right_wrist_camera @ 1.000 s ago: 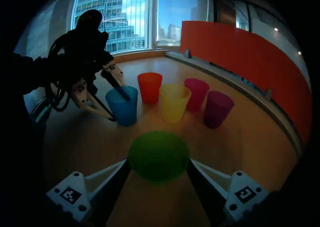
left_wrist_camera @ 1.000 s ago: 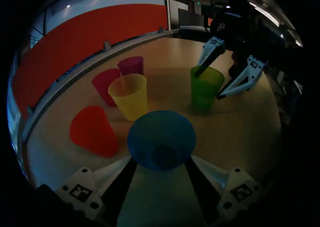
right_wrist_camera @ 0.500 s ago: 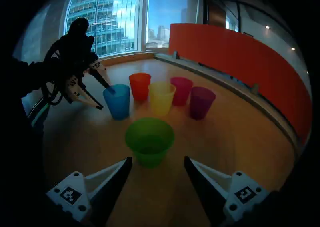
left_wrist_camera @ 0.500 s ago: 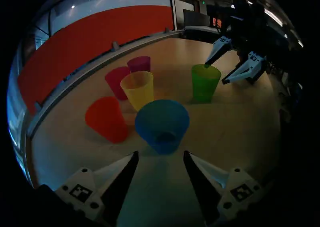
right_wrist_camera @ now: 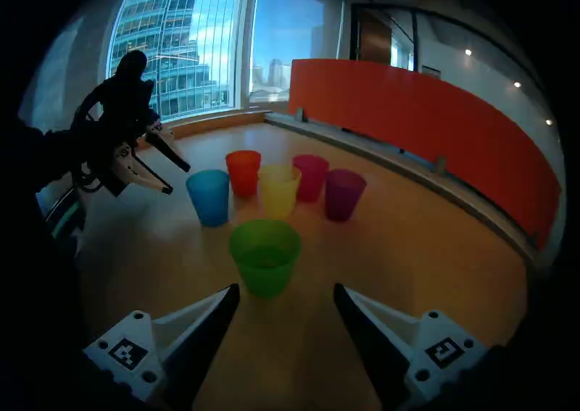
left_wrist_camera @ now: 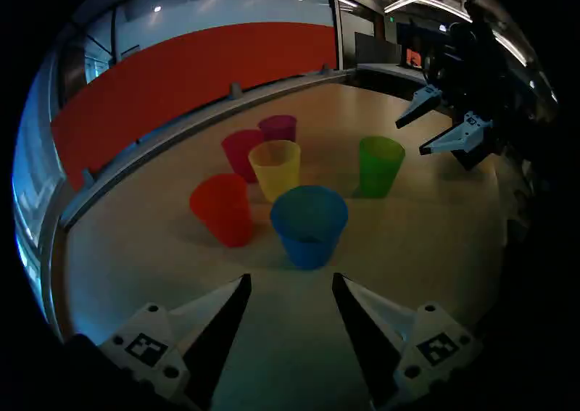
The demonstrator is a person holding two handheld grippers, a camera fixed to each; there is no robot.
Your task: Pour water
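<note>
Entry: six plastic cups, upright on a wooden bench (right_wrist_camera: pixel 406 266). Landmark: yellow cup (left_wrist_camera: pixel 275 168), centre of the cluster. Blue cup (left_wrist_camera: pixel 308 226) stands just beside the yellow cup, on the side of the left tongs (left_wrist_camera: pixel 290 277). Green cup (right_wrist_camera: pixel 264 257) stands apart from the yellow cup, on the side of the right tongs (right_wrist_camera: pixel 286 288). Change noted: a second ago each of these cups sat between its tongs' fingers; both tongs are now drawn back, spread wide and empty, with the cups free on the bench. Judged: the cups are released and no pouring is under way; water in either cup cannot be told. Orange cup (left_wrist_camera: pixel 223 208) stands beside the yellow cup, with pink cup (left_wrist_camera: pixel 243 150) and purple cup (left_wrist_camera: pixel 278 127) behind it. These neighbours crowd any return to the blue cup.
</note>
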